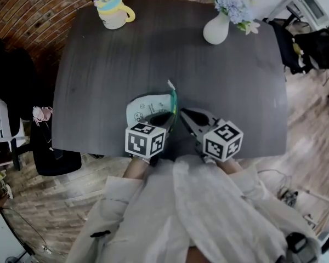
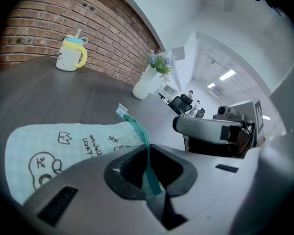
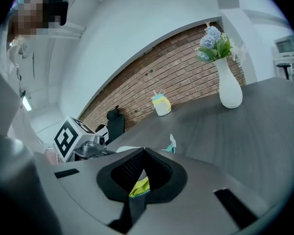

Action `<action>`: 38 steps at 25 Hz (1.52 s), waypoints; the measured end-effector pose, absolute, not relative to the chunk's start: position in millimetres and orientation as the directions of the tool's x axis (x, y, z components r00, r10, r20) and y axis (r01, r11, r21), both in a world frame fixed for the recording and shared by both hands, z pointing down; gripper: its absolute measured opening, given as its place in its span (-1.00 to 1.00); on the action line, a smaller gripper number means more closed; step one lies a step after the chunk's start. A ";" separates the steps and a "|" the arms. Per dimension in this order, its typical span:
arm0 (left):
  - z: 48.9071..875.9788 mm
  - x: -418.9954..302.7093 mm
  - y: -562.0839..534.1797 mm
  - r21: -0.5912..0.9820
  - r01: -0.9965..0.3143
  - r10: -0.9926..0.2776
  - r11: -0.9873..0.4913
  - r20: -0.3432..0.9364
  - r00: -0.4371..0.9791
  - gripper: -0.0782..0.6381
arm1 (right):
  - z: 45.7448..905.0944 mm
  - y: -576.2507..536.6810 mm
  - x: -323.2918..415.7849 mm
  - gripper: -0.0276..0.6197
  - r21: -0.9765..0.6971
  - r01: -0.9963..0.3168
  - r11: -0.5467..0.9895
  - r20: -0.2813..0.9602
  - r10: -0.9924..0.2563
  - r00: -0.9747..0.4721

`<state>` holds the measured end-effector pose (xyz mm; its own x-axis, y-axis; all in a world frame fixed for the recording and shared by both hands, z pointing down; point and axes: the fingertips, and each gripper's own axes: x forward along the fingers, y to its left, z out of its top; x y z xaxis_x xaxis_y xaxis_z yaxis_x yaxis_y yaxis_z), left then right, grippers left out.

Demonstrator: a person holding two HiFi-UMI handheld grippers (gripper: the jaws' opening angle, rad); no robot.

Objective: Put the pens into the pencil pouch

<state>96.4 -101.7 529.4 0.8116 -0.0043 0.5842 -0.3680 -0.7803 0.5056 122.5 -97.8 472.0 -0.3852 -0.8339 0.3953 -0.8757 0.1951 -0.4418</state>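
Pencil pouch (image 1: 148, 107) pinched at its mouth from two sides, near edge of dark desk (image 1: 153, 53)
Left gripper (image 2: 148, 151): jaws closed on the pouch's teal zip strip (image 2: 137, 129), shown only in its own view, along with the doodle print; right gripper (image 3: 143, 153): jaws closed together on a yellow-green fold with a teal rim, shown only in its own view; head view hides both grips but gives the pouch's long axis, running across the desk, mouth end toward the person's right; far edge: lidded cup (image 1: 114, 10), white vase (image 1: 216, 29) of flowers; beyond: brick wall (image 2: 63, 9), wood floor (image 1: 312, 125)
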 end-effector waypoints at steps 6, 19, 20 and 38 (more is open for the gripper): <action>544.0 98.2 -92.7 0.523 -0.346 0.046 -0.779 0.597 0.801 -0.72 | 475.4 -97.3 122.2 -0.89 -0.450 -0.873 0.189 0.409 -0.825 -0.390; 561.1 92.7 -79.0 0.459 -0.367 0.041 -0.809 0.666 0.745 -0.71 | 476.9 -87.7 119.2 -0.89 -0.445 -0.879 0.173 0.428 -0.821 -0.379; 559.9 92.6 -77.8 0.455 -0.361 0.040 -0.814 0.664 0.746 -0.70 | 475.1 -87.7 117.5 -0.89 -0.445 -0.877 0.179 0.425 -0.820 -0.383; 459.8 52.1 -93.2 0.459 -0.282 -0.085 -0.843 0.403 0.911 -0.72 | 434.4 -102.4 68.0 -0.89 -0.349 -0.859 0.375 0.399 -0.769 -0.499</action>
<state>52.1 -93.2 459.8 0.9113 -0.0851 0.4029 -0.2816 -0.8426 0.4590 68.0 -102.4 434.4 -0.4986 -0.7695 0.3991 -0.8586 0.3752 -0.3494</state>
